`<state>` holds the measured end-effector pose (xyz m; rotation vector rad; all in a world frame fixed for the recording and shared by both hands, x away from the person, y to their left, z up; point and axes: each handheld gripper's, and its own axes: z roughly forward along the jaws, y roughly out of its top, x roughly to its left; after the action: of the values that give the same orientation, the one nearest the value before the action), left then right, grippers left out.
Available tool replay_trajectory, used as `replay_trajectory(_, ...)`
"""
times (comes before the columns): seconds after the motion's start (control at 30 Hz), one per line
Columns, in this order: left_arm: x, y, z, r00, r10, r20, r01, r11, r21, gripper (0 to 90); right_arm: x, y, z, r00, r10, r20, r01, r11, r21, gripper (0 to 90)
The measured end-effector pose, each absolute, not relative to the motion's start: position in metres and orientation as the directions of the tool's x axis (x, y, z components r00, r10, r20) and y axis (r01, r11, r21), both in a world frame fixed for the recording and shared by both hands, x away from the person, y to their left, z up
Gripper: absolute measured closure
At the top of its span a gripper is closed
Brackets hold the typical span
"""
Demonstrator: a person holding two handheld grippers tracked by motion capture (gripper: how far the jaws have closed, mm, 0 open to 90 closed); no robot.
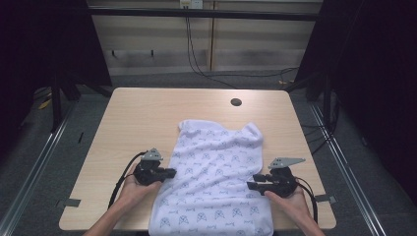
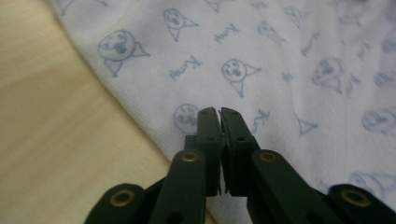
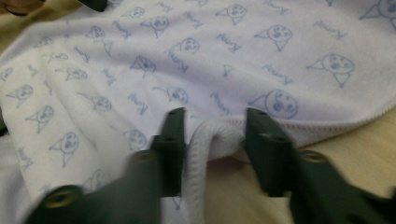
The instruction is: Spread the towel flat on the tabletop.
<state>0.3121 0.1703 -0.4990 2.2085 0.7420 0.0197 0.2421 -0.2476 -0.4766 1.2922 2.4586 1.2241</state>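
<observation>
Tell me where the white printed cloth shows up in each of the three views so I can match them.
High view: the white printed cloth lies mid-table, running to the near edge, between the left gripper and the right gripper.
Left gripper view: it covers the upper right, its edge running diagonally across the wooden table.
Right gripper view: it covers most of the picture, a rolled hem between the open jaws.
Shared landmark: the blue face-and-lettering print.

the high view is evenly lit on the desk, dim and nearly black at both sides, slightly soft overall. the left gripper view is sharp on the claw, cloth print mildly blurred beyond. the right gripper view shows its claw smeared and blurred, cloth soft, no glare.
</observation>
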Motion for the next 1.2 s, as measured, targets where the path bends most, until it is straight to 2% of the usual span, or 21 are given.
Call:
replay_trajectory(0.03, 0.306, 0.173, -0.499, 0.832, 0.502, -0.237, 0.51, -0.52, 0.685, 88.7, 0.238, -0.249, -0.477, -0.637, 0.735, 0.232, 0.633, 0.328, 0.701, 77.9)
replay_trajectory(0.1, 0.292, 0.179, -0.499, 0.839, 0.476, -0.264, 0.513, -0.528, 0.677, 90.0, 0.23, -0.256, -0.475, -0.616, 0.751, 0.237, 0.641, 0.305, 0.704, 82.8)
replay_trajectory(0.23, 0.265, 0.19, -0.498, 0.846, 0.431, -0.312, 0.519, -0.537, 0.665, 90.0, 0.208, -0.279, -0.471, -0.57, 0.767, 0.294, 0.671, 0.228, 0.705, 83.0)
replay_trajectory(0.3, 0.26, 0.189, -0.495, 0.856, 0.421, -0.299, 0.504, -0.553, 0.664, 88.1, 0.195, -0.292, -0.473, -0.525, 0.784, 0.332, 0.71, 0.187, 0.679, 78.1)
replay_trajectory(0.37, 0.262, 0.188, -0.494, 0.854, 0.433, -0.29, 0.504, -0.547, 0.668, 85.4, 0.188, -0.303, -0.474, -0.469, 0.828, 0.307, 0.728, 0.166, 0.665, 73.4)
replay_trajectory(0.47, 0.276, 0.187, -0.492, 0.839, 0.46, -0.29, 0.516, -0.504, 0.693, 83.9, 0.188, -0.314, -0.472, -0.445, 0.84, 0.311, 0.723, 0.132, 0.679, 75.6)
replay_trajectory(0.6, 0.296, 0.18, -0.49, 0.831, 0.483, -0.275, 0.514, -0.479, 0.712, 83.8, 0.197, -0.311, -0.47, -0.506, 0.803, 0.315, 0.683, 0.151, 0.715, 77.7)
replay_trajectory(0.63, 0.311, 0.177, -0.49, 0.813, 0.512, -0.278, 0.525, -0.438, 0.73, 84.4, 0.213, -0.298, -0.471, -0.584, 0.754, 0.302, 0.64, 0.198, 0.743, 77.9)
replay_trajectory(0.67, 0.311, 0.177, -0.49, 0.813, 0.512, -0.278, 0.525, -0.438, 0.73, 84.5, 0.213, -0.298, -0.471, -0.584, 0.754, 0.302, 0.64, 0.198, 0.743, 77.9)
replay_trajectory(0.7, 0.324, 0.173, -0.491, 0.791, 0.549, -0.27, 0.533, -0.403, 0.744, 84.2, 0.231, -0.284, -0.472, -0.608, 0.739, 0.291, 0.629, 0.225, 0.744, 75.5)
replay_trajectory(0.73, 0.324, 0.173, -0.491, 0.791, 0.549, -0.27, 0.533, -0.403, 0.744, 81.3, 0.231, -0.284, -0.472, -0.608, 0.739, 0.291, 0.629, 0.225, 0.744, 75.5)
replay_trajectory(0.8, 0.33, 0.168, -0.494, 0.782, 0.558, -0.278, 0.55, -0.406, 0.73, 77.7, 0.259, -0.262, -0.477, -0.65, 0.715, 0.256, 0.609, 0.288, 0.739, 66.6)
replay_trajectory(0.83, 0.33, 0.16, -0.503, 0.797, 0.544, -0.265, 0.547, -0.463, 0.697, 79.3, 0.268, -0.254, -0.48, -0.661, 0.71, 0.241, 0.603, 0.312, 0.734, 64.2)
replay_trajectory(0.93, 0.325, 0.157, -0.505, 0.81, 0.522, -0.267, 0.533, -0.467, 0.705, 86.8, 0.285, -0.239, -0.486, -0.675, 0.714, 0.188, 0.589, 0.367, 0.72, 60.6)
replay_trajectory(1.0, 0.321, 0.157, -0.504, 0.826, 0.494, -0.271, 0.523, -0.492, 0.696, 87.7, 0.296, -0.228, -0.491, -0.687, 0.707, 0.169, 0.582, 0.396, 0.71, 58.9)
replay_trajectory(1.03, 0.316, 0.159, -0.504, 0.829, 0.486, -0.278, 0.523, -0.494, 0.695, 88.2, 0.303, -0.219, -0.496, -0.692, 0.712, 0.119, 0.566, 0.433, 0.701, 59.0)
replay_trajectory(1.07, 0.316, 0.159, -0.504, 0.829, 0.486, -0.278, 0.523, -0.494, 0.695, 88.3, 0.303, -0.219, -0.496, -0.692, 0.712, 0.119, 0.566, 0.433, 0.701, 59.0)
replay_trajectory(1.1, 0.315, 0.16, -0.504, 0.831, 0.48, -0.282, 0.522, -0.496, 0.694, 88.3, 0.304, -0.214, -0.5, -0.697, 0.714, 0.071, 0.552, 0.47, 0.689, 64.7)
replay_trajectory(1.17, 0.311, 0.166, -0.504, 0.828, 0.485, -0.282, 0.526, -0.494, 0.693, 88.0, 0.3, -0.215, -0.499, -0.691, 0.722, 0.047, 0.55, 0.481, 0.683, 76.6)
replay_trajectory(1.2, 0.311, 0.166, -0.504, 0.828, 0.485, -0.282, 0.526, -0.494, 0.693, 87.1, 0.3, -0.215, -0.499, -0.691, 0.722, 0.047, 0.55, 0.481, 0.683, 76.6)
